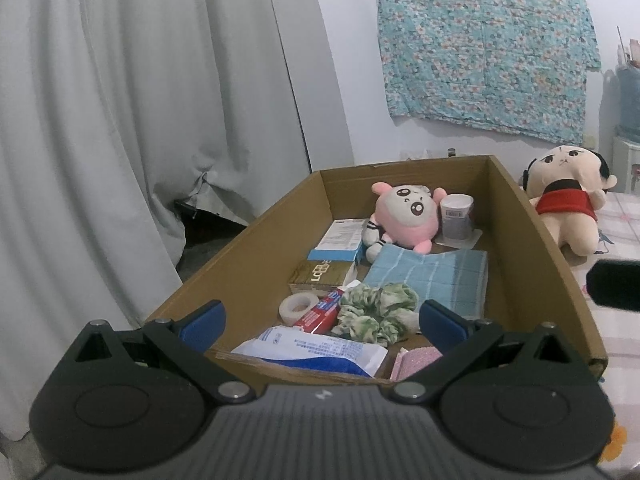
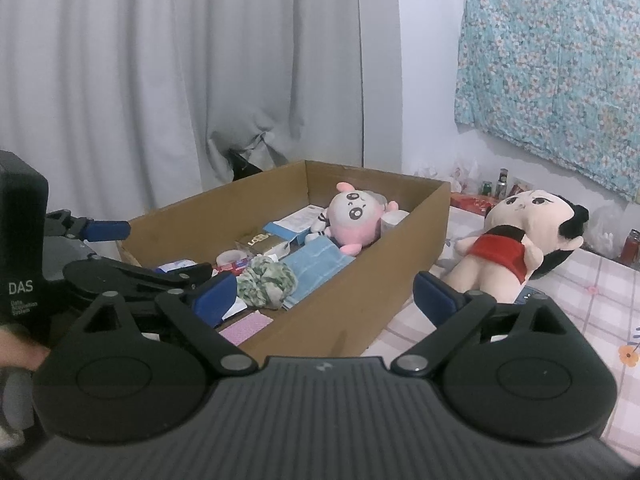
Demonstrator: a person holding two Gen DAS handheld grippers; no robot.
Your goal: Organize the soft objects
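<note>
We see a cardboard box point(image 1: 272, 216) on the table point(image 2: 592, 292), holding most of the soft things. The big doll point(image 2: 516, 240) in red lies outside, just right of the box. Inside, the pink plush point(image 1: 404, 216) sits at the far end, with the blue towel point(image 1: 436, 276) nearer and the green scrunchie point(image 1: 372, 308) nearer still. Our left gripper point(image 1: 320, 318) hovers at the near edge, spread wide and holding nothing. Our right gripper point(image 2: 326, 294) is likewise wide and empty, at the box's near right side.
</note>
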